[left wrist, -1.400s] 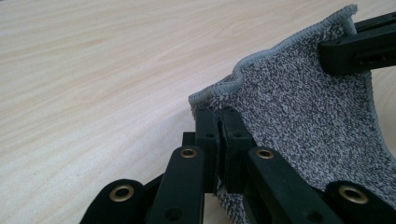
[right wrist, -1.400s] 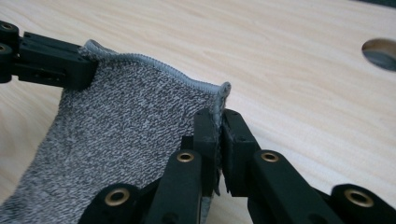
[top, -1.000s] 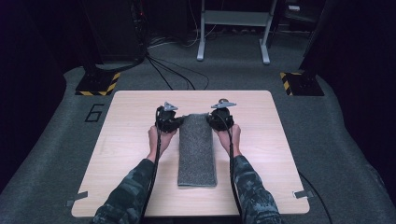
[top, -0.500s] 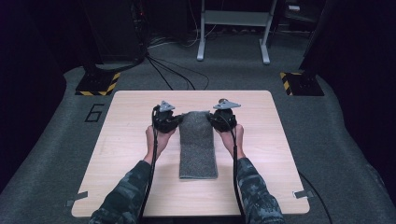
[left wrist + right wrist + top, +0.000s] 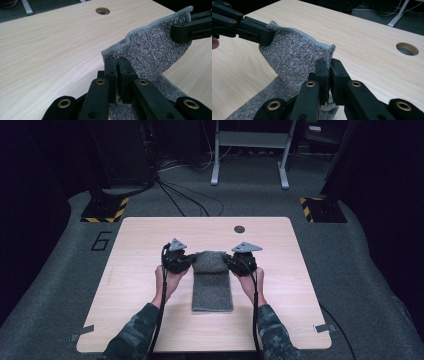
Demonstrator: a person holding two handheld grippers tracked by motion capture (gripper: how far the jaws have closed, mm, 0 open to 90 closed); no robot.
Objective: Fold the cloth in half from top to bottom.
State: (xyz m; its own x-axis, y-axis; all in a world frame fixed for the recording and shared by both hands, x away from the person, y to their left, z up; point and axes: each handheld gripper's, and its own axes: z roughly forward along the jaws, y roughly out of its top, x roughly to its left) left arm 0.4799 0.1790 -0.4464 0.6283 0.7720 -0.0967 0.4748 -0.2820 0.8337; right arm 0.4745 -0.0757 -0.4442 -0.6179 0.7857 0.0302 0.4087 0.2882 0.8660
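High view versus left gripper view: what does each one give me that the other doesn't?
High view: the whole towel with its near end flat on the table, both hands, the floor and the stand beyond.

Left gripper view: the left tongs shut on the towel's corner, its hemmed edge lifted and sagging across to the right tongs.

Both: towel, table, its round hole, both tongs.
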